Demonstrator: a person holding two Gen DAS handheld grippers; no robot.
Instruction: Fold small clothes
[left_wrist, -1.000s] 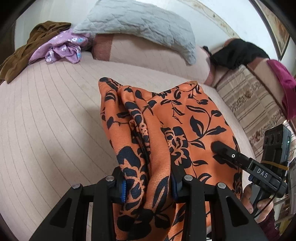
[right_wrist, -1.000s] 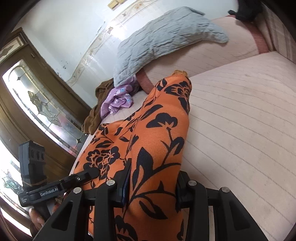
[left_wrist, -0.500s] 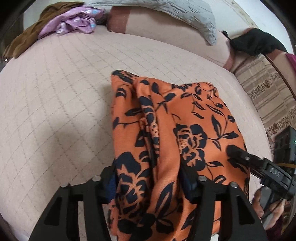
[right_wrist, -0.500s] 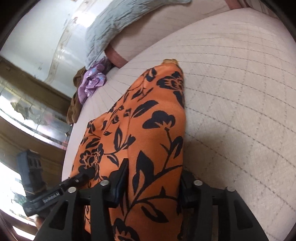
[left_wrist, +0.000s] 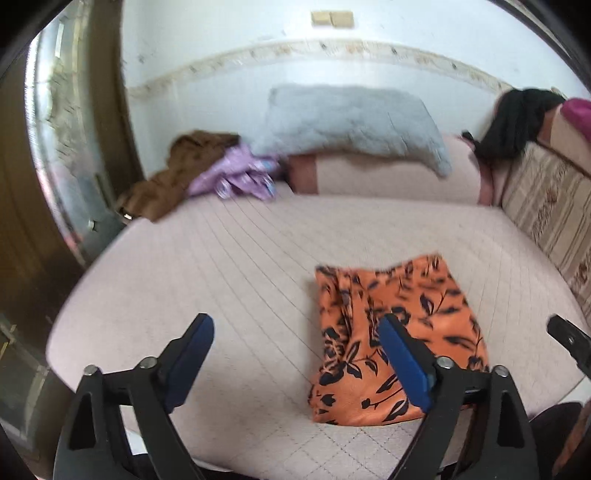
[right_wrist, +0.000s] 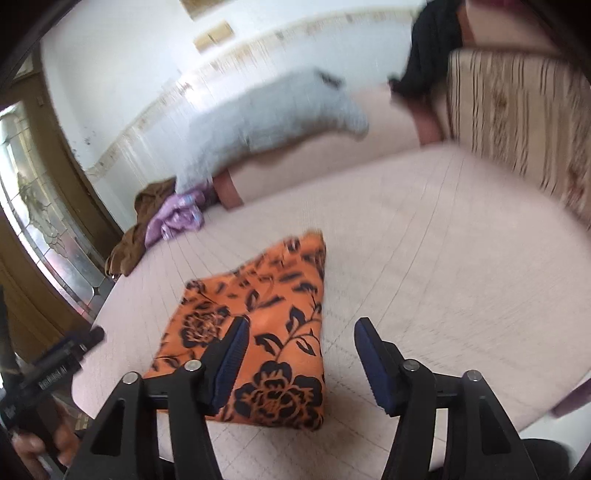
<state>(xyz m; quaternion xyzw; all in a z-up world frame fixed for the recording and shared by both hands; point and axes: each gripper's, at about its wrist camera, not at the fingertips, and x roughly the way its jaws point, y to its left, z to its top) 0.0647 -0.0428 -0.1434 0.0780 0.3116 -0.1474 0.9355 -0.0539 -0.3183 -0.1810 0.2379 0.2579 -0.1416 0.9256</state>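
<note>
Garment: orange floral cloth — folded, flat on the bed, near its front edge.
Left tool: jaws opening, wide — nothing between them.
Right tool: jaws opening, empty, raised above the cloth.
Background: purple garment, grey pillow.

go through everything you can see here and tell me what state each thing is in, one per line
orange floral garment: folded, lying flat on the bed, released
left tongs: opening, nothing between the pads
right tongs: opening, nothing gripped
purple garment: crumpled, unfolded, at the far side of the bed
brown garment: heaped, unfolded, beside the purple one
grey pillow: leaning on the bolster
black garment: draped over the sofa back
</note>
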